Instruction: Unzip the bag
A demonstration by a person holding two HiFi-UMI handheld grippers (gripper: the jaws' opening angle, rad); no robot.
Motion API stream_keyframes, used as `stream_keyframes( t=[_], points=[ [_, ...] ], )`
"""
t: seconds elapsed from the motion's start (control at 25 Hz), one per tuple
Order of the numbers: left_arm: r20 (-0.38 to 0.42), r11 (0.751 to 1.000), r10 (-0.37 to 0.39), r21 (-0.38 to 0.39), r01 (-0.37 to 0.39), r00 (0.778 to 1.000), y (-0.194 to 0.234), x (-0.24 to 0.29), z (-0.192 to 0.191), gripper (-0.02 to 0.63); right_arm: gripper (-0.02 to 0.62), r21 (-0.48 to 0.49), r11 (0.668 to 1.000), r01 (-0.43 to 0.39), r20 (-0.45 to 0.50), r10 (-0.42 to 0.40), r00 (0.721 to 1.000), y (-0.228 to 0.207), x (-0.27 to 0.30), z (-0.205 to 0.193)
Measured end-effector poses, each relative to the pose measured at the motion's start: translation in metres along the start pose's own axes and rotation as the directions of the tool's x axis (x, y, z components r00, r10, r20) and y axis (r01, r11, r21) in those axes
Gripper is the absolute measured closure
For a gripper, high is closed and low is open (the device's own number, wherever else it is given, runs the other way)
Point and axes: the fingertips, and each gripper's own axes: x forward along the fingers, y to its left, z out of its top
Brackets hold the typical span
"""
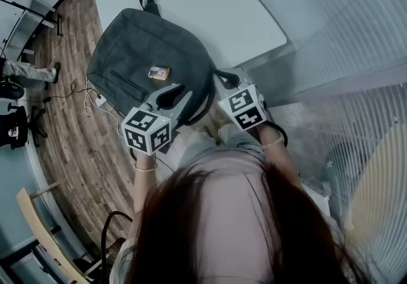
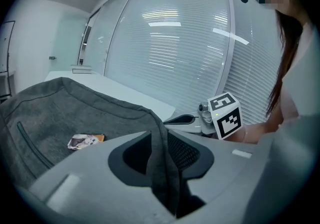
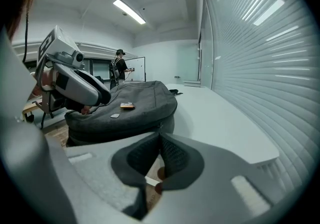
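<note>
Bag (image 1: 149, 47) edge behind left tool (image 1: 173, 96)

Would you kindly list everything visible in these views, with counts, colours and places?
backpack: one, dark grey, lying at the table's near end
card: one, yellow-orange, on the backpack's front
table: one, white, beside the blinds
blinds: white, along the right side
floor: brown wood pattern, left of the table
cables: a few, dark and white, on the floor beside the backpack
office chair: one, black, far left
bystander: one, dark clothes, far end of the room
left hand-held gripper: one, grey, jaws apart, a fold of backpack fabric between them
right hand-held gripper: one, grey, jaws together, nothing visibly held
</note>
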Motion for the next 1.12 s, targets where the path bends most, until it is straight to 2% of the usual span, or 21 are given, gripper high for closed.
stream_keyframes(
  t=[0.2, 0.32, 0.56, 0.64, 0.92, 1.12],
  points=[
    [-0.033, 1.000, -0.003, -0.015, 0.002, 0.999, -0.010, 0.016, -0.004, 0.482, 0.584, -0.012, 0.999, -0.031, 0.010, 0.031, 0.999, -0.001, -0.002, 0.001],
    [-0.071, 1.000, 0.006, -0.015, -0.007, 0.997, -0.013, 0.027, -0.009, 0.451, 0.584, -0.013, 0.999, -0.047, 0.018, 0.047, 0.999, 0.000, -0.001, -0.001],
    [-0.155, 0.994, 0.095, 0.074, -0.084, 0.983, -0.010, 0.044, -0.018, 0.442, 0.584, -0.045, 0.996, -0.077, 0.016, 0.078, 0.997, 0.000, -0.002, -0.005],
    [-0.178, 0.990, 0.111, 0.104, -0.093, 0.978, -0.011, 0.048, -0.023, 0.470, 0.584, -0.057, 0.995, -0.085, 0.012, 0.086, 0.996, -0.001, -0.002, -0.008],
    [-0.161, 0.989, 0.112, 0.115, -0.095, 0.980, -0.006, 0.050, -0.024, 0.527, 0.584, -0.085, 0.990, -0.110, 0.034, 0.113, 0.993, -0.007, 0.006, -0.004],
    [-0.119, 0.987, 0.118, 0.120, -0.104, 0.986, -0.008, 0.047, -0.020, 0.557, 0.584, -0.078, 0.990, -0.118, 0.047, 0.122, 0.991, -0.010, 0.005, -0.004]
  ],
)
